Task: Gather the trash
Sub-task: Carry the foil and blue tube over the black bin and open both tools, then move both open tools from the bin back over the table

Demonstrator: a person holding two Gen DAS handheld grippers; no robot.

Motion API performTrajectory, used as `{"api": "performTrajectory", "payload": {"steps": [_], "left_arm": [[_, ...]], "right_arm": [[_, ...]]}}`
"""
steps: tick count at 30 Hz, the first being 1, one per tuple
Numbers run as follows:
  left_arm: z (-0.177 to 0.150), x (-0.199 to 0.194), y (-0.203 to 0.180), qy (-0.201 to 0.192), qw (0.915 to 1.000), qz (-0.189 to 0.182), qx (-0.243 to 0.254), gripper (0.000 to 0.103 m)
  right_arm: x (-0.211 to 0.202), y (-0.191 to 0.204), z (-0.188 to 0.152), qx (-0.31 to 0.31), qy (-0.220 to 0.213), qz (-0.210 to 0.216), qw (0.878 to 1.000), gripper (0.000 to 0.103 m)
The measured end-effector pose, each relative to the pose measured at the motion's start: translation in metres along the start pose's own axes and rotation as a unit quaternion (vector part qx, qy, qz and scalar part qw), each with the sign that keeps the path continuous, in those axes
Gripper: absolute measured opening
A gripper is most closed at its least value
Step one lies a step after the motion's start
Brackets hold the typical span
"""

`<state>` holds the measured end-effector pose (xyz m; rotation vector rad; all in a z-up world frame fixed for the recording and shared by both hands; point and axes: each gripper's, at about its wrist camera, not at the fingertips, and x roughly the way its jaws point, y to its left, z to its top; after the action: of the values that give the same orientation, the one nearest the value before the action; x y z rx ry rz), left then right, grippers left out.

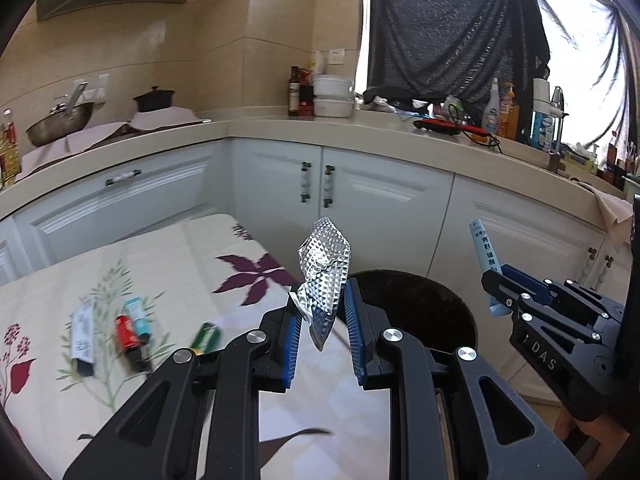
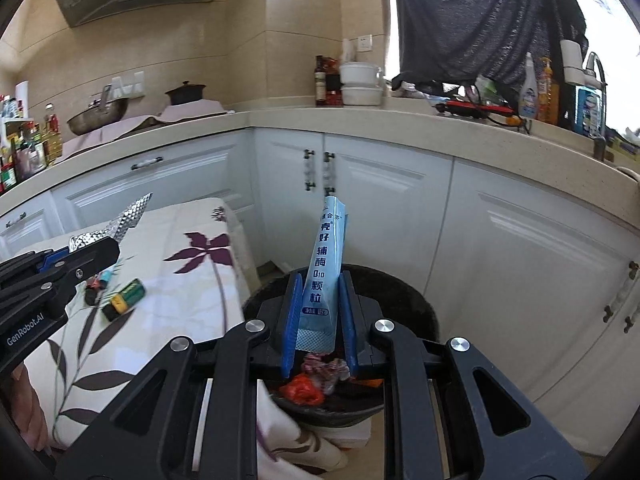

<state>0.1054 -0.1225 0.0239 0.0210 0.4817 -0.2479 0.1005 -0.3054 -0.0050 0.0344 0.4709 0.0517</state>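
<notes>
My left gripper (image 1: 323, 304) is shut on a crumpled silver foil wrapper (image 1: 325, 268) and holds it at the table's right edge, beside the black trash bin (image 1: 432, 300). It also shows in the right wrist view (image 2: 108, 228). My right gripper (image 2: 320, 300) is shut on a light blue sachet (image 2: 326, 268) with Chinese print, held upright above the bin (image 2: 404, 300), which holds red and pink trash (image 2: 312, 380). The sachet also shows in the left wrist view (image 1: 486, 256). Several small packets (image 1: 132, 328) and a green one (image 1: 206, 336) lie on the floral tablecloth (image 1: 180, 264).
White cabinets (image 1: 360, 196) stand behind the bin under a beige counter (image 1: 320, 128). On the counter are a wok (image 1: 60, 120), a dark pot (image 1: 154, 98), bottles (image 1: 500, 108) and white containers (image 1: 332, 96). A dark cloth (image 1: 452, 28) hangs over the window.
</notes>
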Motion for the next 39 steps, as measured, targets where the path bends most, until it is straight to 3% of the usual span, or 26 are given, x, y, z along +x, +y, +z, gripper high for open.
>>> {"api": "performTrajectory", "payload": {"steps": [29,32,34,39], "left_arm": [[0.013,0.101,-0.066,0.027,0.9992,-0.023,0.019,0.023],[0.011,0.108,-0.067,0.04,0.9987,-0.021,0.023,0.031],[0.01,0.11,-0.065,0.046,0.9985,-0.024,0.015,0.043],[0.01,0.107,-0.058,0.045,0.9988,-0.02,0.006,0.049]], "right_arm": [[0.069,-0.062,0.004,0.036,0.011,-0.036,0.999,0.018],[0.077,-0.064,0.002,0.043,0.016,-0.037,0.998,0.019],[0.079,-0.065,0.001,0.044,0.017,-0.038,0.998,0.019],[0.076,-0.062,-0.001,0.045,0.017,-0.039,0.998,0.021]]}}
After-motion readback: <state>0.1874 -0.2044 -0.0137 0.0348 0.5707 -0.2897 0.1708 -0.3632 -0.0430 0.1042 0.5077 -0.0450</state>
